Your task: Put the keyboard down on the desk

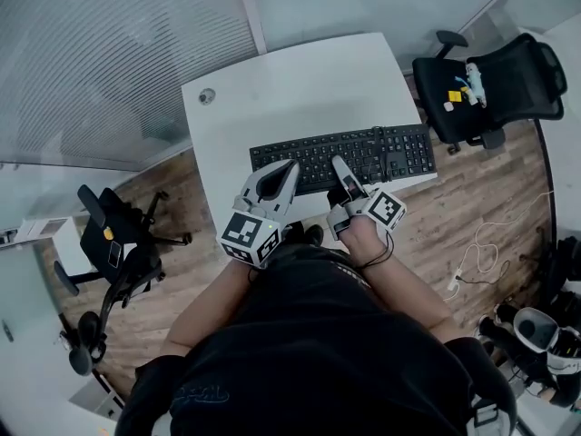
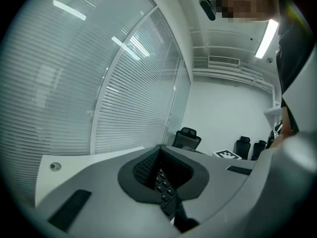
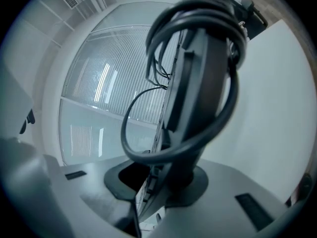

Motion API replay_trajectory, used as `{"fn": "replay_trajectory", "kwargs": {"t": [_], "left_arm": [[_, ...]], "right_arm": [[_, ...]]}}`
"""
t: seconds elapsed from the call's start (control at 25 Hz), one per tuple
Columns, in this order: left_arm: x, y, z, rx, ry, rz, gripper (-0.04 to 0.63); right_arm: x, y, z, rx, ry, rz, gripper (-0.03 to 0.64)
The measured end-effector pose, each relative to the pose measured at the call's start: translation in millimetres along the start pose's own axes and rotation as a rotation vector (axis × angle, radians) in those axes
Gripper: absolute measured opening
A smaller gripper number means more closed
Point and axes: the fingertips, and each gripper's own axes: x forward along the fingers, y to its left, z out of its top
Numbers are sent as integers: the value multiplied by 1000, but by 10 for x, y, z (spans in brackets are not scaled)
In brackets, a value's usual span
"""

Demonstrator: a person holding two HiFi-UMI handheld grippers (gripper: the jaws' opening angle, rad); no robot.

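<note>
A black keyboard [image 1: 349,155] hangs level over the near edge of the white desk [image 1: 281,89], its right end past the desk's corner. A black cable [image 1: 381,143] is coiled around it. My left gripper [image 1: 285,173] is shut on its near edge toward the left end, and my right gripper [image 1: 341,167] is shut on the near edge at the middle. In the left gripper view the keys [image 2: 164,188] show between the closed pads of the left gripper [image 2: 159,155]. The right gripper view shows the keyboard [image 3: 198,73] edge-on, wrapped in cable loops [image 3: 232,100], rising from the right gripper [image 3: 158,175].
A black office chair [image 1: 495,80] with small items on its seat stands right of the desk, another chair [image 1: 113,243] at the left. The desk has a cable grommet [image 1: 207,96] at its back left. Loose wires [image 1: 481,252] lie on the wooden floor. A glass wall with blinds [image 2: 89,83] runs behind.
</note>
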Motion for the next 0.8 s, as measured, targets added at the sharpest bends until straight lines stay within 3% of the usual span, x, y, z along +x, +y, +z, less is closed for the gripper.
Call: {"fn": "replay_trajectory", "kwargs": {"t": [0.44, 0.68, 0.8], "left_arm": [[5, 590, -60, -38, 43, 47, 15], [2, 841, -96, -54, 67, 72, 15], [18, 945, -129, -64, 81, 76, 15]], "right_arm": [[456, -377, -202, 83, 42, -130, 97], [716, -491, -303, 166, 40, -122, 95], [768, -649, -356, 149, 61, -186, 95]]}}
